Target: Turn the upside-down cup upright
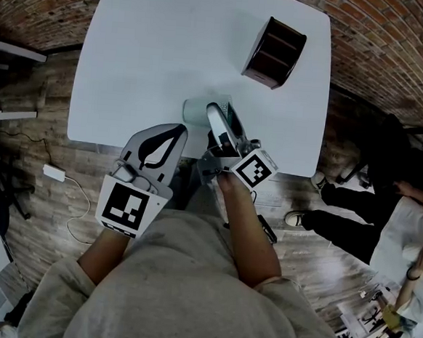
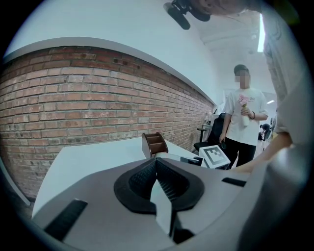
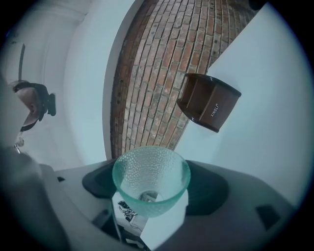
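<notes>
while the right gripper (image 1: 223, 119) clamps the cup (image 3: 151, 177) on its side above the table (image 1: 148, 50) near its front edge, and the left gripper (image 2: 157, 184) hangs closed and empty, the slick glass could slip from that grip and roll off.

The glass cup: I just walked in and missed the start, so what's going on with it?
A person stands at a white table with a gripper in each hand. The right claw is shut on the pebbled glass cup, holding it tipped on its side over the table's near edge, so it is neither upside-down nor upright yet. The left claw is shut on nothing and waits alongside. A brown box sits farther back.
</notes>
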Demonstrator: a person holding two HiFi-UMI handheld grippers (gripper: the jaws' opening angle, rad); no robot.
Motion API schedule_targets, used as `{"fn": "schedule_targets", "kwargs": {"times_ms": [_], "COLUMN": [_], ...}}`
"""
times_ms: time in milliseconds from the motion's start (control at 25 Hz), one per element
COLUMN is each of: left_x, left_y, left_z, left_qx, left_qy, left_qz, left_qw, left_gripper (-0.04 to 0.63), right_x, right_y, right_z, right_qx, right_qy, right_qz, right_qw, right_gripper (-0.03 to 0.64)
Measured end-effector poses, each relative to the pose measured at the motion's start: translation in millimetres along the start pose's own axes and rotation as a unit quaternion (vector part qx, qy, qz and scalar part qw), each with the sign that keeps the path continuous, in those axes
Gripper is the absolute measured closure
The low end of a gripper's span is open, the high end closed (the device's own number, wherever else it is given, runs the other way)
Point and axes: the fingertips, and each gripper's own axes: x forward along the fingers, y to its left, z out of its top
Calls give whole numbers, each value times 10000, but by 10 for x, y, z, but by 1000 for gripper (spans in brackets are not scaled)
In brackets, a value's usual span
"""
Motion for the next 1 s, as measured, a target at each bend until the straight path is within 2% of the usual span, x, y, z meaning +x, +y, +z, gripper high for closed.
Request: {"fn": "schedule_targets", "kwargs": {"times_ms": [200,360,480,520,600,720,800,1000], "left_x": [106,227,291,306,332,365,392,446], "left_y": [-61,-84,-58,-50,-39,-17,-11,36], "left_z": [-118,-332,-447,-464,-481,-496,-521,-544], "left_qx": [447,1092,1331,1368,1452,1561,1589,1714], "left_qy": [248,702,914,946,989,1047,1112,1177], "left_qz": [-251,-431,-479,-499,-556,-631,-699,-747], "left_qw": [9984,9906,9857,9848,9829,9802,9785,9753], "left_gripper": [586,583,578,556,463,415,357,301], "right_x": [-54,-61,-59,-62,-69,-68,-67,-57], "right_y": [-6,22,40,36,21,19,27,55], "right_z": [31,43,50,47,40,35,34,24], "right_qx": [150,169,200,210,212,232,249,287], "right_qy": [-57,-65,-86,-86,-73,-60,-57,-59], "right_qz": [85,156,197,192,166,151,165,244], "right_qw": [9998,9997,9996,9996,9996,9996,9995,9993], "right_gripper": [229,229,229,229,229,229,229,229]}}
